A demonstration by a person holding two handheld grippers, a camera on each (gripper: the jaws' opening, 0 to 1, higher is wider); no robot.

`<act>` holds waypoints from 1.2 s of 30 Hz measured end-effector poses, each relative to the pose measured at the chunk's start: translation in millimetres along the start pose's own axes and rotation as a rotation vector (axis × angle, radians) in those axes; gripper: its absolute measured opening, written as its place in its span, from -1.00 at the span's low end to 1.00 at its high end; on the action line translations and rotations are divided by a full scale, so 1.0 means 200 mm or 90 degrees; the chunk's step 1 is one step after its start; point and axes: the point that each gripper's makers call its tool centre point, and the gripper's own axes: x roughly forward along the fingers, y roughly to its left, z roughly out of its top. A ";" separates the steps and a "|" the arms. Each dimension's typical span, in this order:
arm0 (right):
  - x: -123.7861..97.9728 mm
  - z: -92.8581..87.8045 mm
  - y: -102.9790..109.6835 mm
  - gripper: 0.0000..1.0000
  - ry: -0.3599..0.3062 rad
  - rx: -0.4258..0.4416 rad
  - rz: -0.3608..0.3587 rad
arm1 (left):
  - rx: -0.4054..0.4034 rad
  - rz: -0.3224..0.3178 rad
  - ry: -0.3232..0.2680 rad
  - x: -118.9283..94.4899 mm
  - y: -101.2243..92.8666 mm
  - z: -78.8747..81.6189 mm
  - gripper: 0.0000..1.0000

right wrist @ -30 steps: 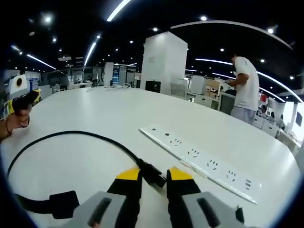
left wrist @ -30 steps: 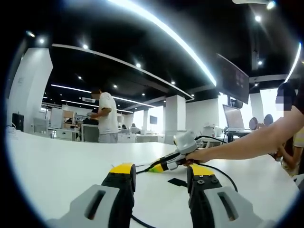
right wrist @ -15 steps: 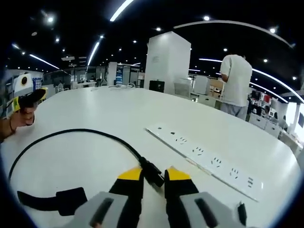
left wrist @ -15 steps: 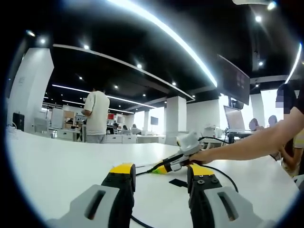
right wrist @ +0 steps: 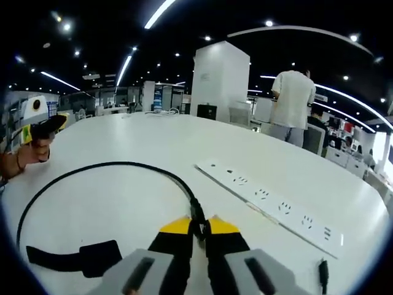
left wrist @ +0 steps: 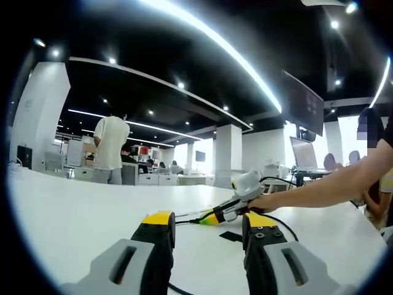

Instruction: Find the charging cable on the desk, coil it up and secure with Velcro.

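Note:
A black charging cable (right wrist: 110, 167) lies in a wide loop on the white desk (right wrist: 141, 135). Its black Velcro strap (right wrist: 80, 258) rests flat at the lower left. My right gripper (right wrist: 198, 227) is shut on the cable's plug end, low on the desk. In the left gripper view, the right gripper (left wrist: 206, 217) shows in a person's hand, with the cable (left wrist: 288, 225) and the strap (left wrist: 230, 236) beside it. My left gripper (left wrist: 209, 222) hovers open and holds nothing, short of the cable. That left gripper (right wrist: 38, 126) sits far left, held in a hand.
A long white power strip (right wrist: 273, 206) lies to the right of the cable, with a small black plug (right wrist: 323, 268) near its close end. A person (right wrist: 291, 101) stands at desks beyond the table. A forearm (left wrist: 325, 184) reaches in from the right.
My right gripper's jaws have closed in on the cable's plug. The cable loop has shifted slightly. The person in the background has walked to the left. My left gripper has stayed put.

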 end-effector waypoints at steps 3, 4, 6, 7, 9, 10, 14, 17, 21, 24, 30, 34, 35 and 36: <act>-0.01 0.00 0.01 -0.81 0.001 0.001 0.004 | -0.001 -0.002 0.001 0.00 0.00 0.00 -0.12; -0.01 0.00 0.01 -0.82 0.000 0.001 0.005 | -0.001 -0.002 0.002 0.01 0.00 0.00 -0.12; -0.01 0.00 0.01 -0.82 -0.002 0.002 0.005 | 0.002 -0.003 0.004 0.01 0.00 0.00 -0.12; -0.01 0.00 0.00 -0.83 -0.003 0.004 0.005 | 0.000 -0.004 0.002 0.01 0.00 0.00 -0.12; -0.02 0.00 0.00 -0.83 -0.002 0.005 0.004 | 0.001 -0.003 0.003 0.01 0.00 0.00 -0.12; -0.02 0.00 0.00 -0.83 -0.002 0.005 0.004 | 0.001 -0.002 0.003 0.01 0.00 0.00 -0.12; -0.03 0.00 -0.01 -0.84 0.003 0.000 0.004 | 0.001 -0.003 0.000 0.01 0.00 0.01 -0.12; -0.03 0.00 -0.01 -0.84 0.005 -0.001 0.002 | 0.000 -0.004 -0.002 0.02 -0.01 0.01 -0.12; -0.04 0.00 -0.01 -0.84 0.005 0.000 0.000 | -0.001 -0.003 -0.002 0.02 -0.01 0.01 -0.12; -0.04 0.00 0.00 -0.84 0.004 -0.001 0.001 | 0.000 -0.003 -0.003 0.03 0.00 0.01 -0.12; -0.06 0.01 0.00 -0.84 -0.003 -0.002 0.000 | -0.001 -0.003 0.000 0.03 0.01 0.01 -0.12; -0.07 0.01 0.01 -0.84 -0.002 -0.005 0.000 | 0.000 -0.004 0.001 0.02 0.01 0.01 -0.12; -0.08 0.02 0.02 -0.84 -0.002 -0.005 0.000 | 0.001 -0.004 0.002 0.02 0.00 0.01 -0.12; -0.08 0.02 0.02 -0.84 -0.002 -0.006 -0.001 | 0.000 -0.005 0.002 0.02 0.00 0.01 -0.12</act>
